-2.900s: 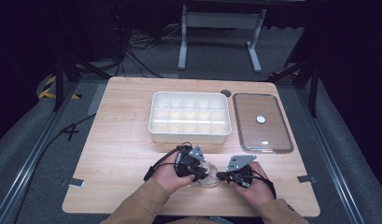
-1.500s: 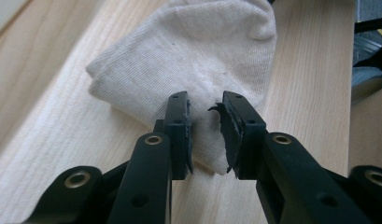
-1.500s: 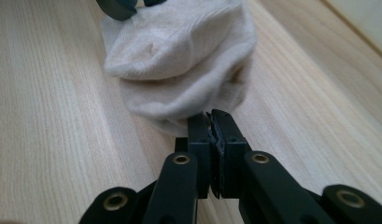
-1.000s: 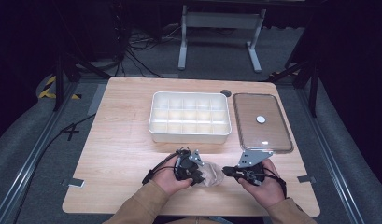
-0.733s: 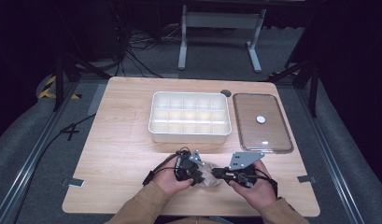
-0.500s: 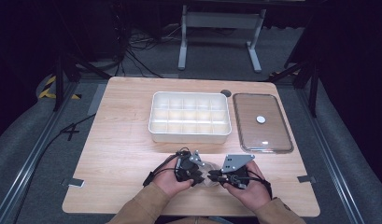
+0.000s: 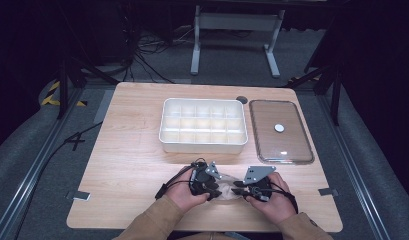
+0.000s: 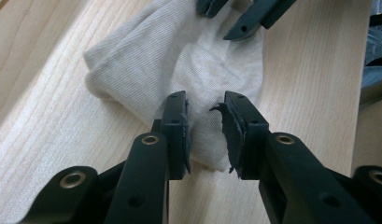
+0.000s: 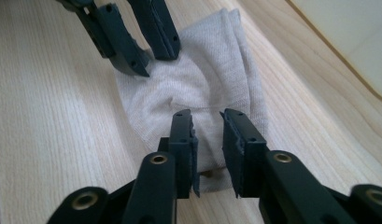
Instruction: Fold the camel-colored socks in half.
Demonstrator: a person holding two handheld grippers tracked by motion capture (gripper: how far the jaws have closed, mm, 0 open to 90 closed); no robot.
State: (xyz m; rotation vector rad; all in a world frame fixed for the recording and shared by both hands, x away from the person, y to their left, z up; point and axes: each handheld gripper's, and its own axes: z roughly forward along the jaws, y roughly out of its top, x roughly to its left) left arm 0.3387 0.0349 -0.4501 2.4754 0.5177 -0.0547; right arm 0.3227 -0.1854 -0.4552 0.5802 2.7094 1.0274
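A small cream knitted cloth lies crumpled on the wooden table near its front edge, between my two grippers. My left gripper meets it from the left; in the left gripper view its jaws stand a little apart astride one end of the cloth, not pressing it. My right gripper faces it from the right. Its jaws have just been opening and straddle the other end of the cloth without pinching it. Each gripper view shows the other gripper's tips at the cloth's far end.
A white tray divided into several compartments stands mid-table behind the grippers. To its right lies a clear lid with a white knob. A dark round grommet sits beyond the tray. Bare wood stretches to the left.
My right gripper has moved left and down to the cloth's right end, and its jaws have parted. The left gripper and the cloth have stayed where they were.
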